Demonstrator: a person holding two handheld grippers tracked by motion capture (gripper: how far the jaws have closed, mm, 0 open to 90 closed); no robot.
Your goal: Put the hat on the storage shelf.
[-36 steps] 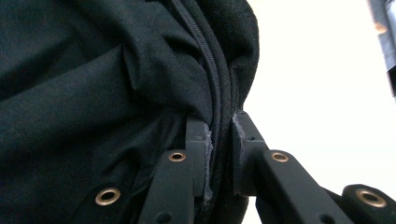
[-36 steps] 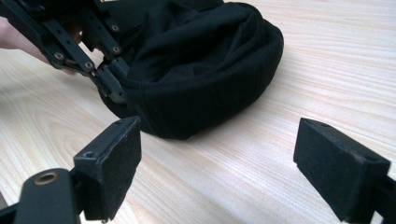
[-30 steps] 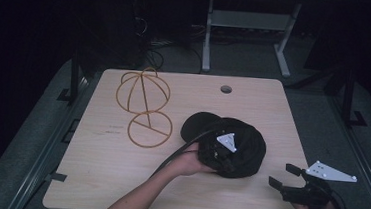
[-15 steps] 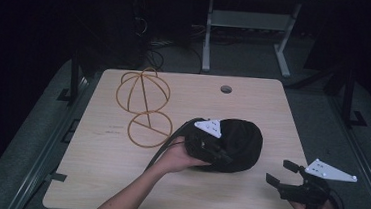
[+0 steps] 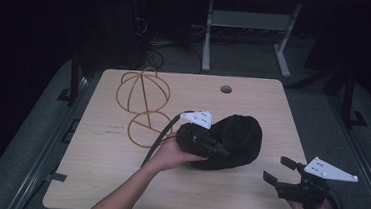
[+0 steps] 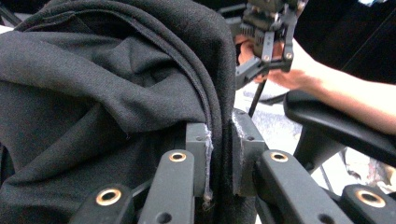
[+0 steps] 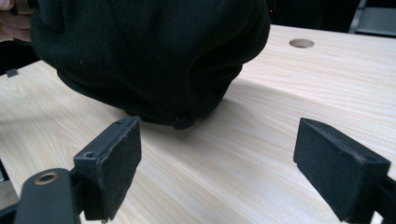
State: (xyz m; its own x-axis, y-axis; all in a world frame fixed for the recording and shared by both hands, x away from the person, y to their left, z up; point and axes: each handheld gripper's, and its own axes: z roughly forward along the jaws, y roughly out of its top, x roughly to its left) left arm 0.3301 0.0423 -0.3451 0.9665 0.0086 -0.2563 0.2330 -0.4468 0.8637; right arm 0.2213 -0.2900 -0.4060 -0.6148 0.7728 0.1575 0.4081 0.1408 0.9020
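Left gripper (image 5: pixel 220 150) pinches the black hat (image 5: pixel 236 138) by its edge, lifted partly off the table (image 5: pixel 97 178). Right gripper (image 5: pixel 281 174) waits with jaws spread. Wire hat stand (image 5: pixel 142 106) sits bare; hanging the hat remains.

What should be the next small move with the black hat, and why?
Probably carry the black hat toward the wire stand. The left gripper is shut on the hat's edge and holds it partly raised over the table, while the right gripper stands open with nothing between its pads, beside the hat.
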